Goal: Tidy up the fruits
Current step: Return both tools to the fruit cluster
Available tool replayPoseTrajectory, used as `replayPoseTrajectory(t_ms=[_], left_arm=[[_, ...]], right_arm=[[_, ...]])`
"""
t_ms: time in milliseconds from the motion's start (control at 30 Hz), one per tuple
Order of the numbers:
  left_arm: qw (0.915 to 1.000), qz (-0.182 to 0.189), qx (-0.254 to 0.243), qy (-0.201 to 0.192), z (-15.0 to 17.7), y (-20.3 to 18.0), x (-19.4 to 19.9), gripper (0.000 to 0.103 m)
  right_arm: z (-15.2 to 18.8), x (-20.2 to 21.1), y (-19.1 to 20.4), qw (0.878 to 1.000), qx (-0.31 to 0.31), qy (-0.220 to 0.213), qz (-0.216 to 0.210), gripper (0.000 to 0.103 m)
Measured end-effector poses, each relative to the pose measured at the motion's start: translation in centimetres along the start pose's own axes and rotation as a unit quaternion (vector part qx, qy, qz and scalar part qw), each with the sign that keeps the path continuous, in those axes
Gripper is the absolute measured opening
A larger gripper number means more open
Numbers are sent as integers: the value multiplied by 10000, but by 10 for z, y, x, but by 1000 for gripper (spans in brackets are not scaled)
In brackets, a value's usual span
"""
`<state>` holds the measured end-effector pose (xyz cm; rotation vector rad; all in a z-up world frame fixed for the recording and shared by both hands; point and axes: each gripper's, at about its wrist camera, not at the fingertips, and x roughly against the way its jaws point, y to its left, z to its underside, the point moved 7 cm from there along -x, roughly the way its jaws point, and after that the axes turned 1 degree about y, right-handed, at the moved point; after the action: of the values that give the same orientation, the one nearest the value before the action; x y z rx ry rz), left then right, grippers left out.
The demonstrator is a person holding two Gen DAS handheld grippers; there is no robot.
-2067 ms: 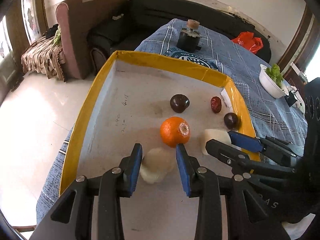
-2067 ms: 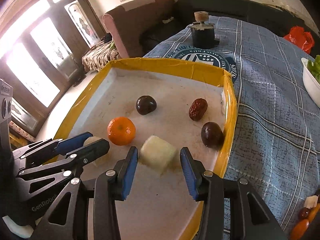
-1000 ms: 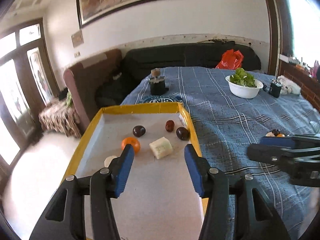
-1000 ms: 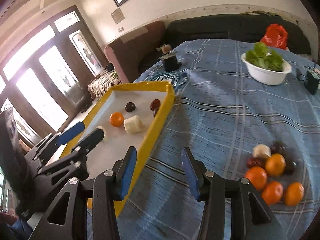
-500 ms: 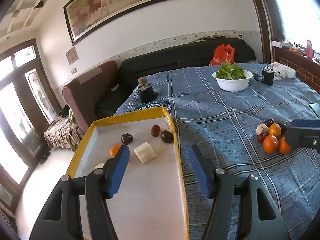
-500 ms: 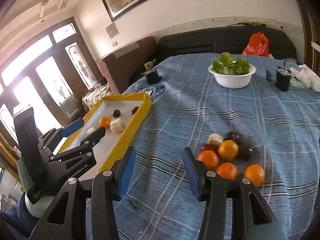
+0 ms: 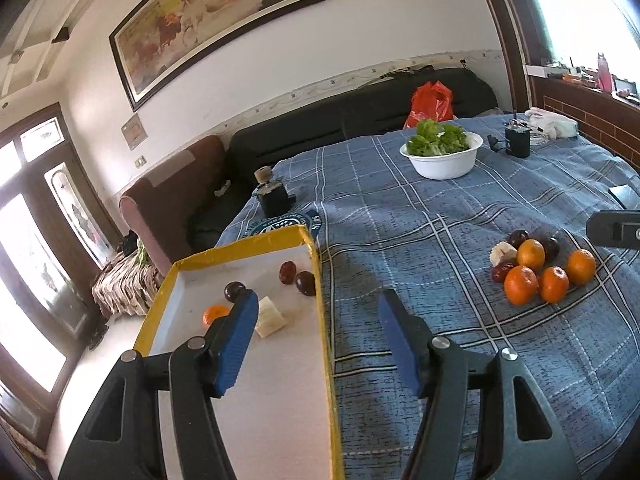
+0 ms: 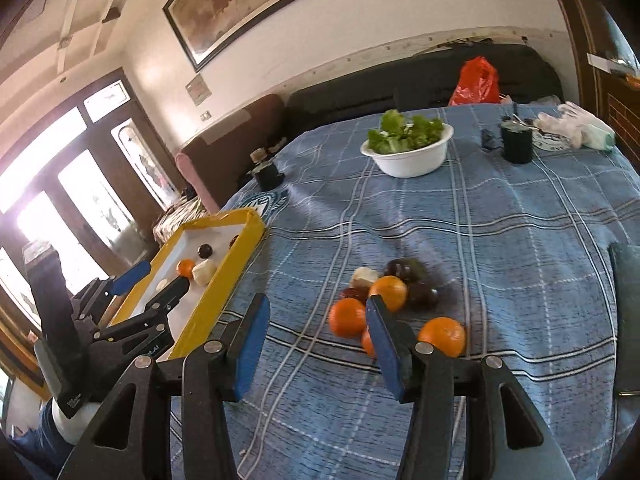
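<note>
Fetching next fruit from fruit pile (image 8: 394, 304) on blue plaid cloth (image 8: 500, 240), well right of yellow-rimmed tray (image 7: 324, 344). Tray holds one orange (image 7: 214, 315), pale chunk, dark plums, red date. Right gripper (image 8: 316, 340) near pile, jaws part open, empty; nearest orange (image 8: 347, 317) shows between tips. Take outer fruit first, centre it, close gently: round fruit rolls. Left gripper (image 7: 316, 340) over tray edge, jaws just opened wider, nothing between them.

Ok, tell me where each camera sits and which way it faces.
Left wrist: on the left tongs, facing the yellow tray and blue cloth; the right tongs' tip shows.
Right wrist: on the right tongs, facing the fruit pile; the left tongs show.
Shared: tray, pile, white bowl.
</note>
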<state>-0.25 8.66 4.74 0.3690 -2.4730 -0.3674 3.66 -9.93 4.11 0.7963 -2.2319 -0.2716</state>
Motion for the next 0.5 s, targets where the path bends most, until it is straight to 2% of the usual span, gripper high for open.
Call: replayPoseTrajectory(t_ms=[333,367,500], left_arm=[[9998,49,-184,18,-2,-18,2,62],[9998,120,-179,38,-3,-19,2,62],[9957,866,52,329,0,-30,-2,62]], right_arm=[[-1,4,-17,9997,-206,-74,-46,55],[-1,5,-19,9997,-228,-87,-44,56],[-1,5,-38,9983,-579,-103,23,58]])
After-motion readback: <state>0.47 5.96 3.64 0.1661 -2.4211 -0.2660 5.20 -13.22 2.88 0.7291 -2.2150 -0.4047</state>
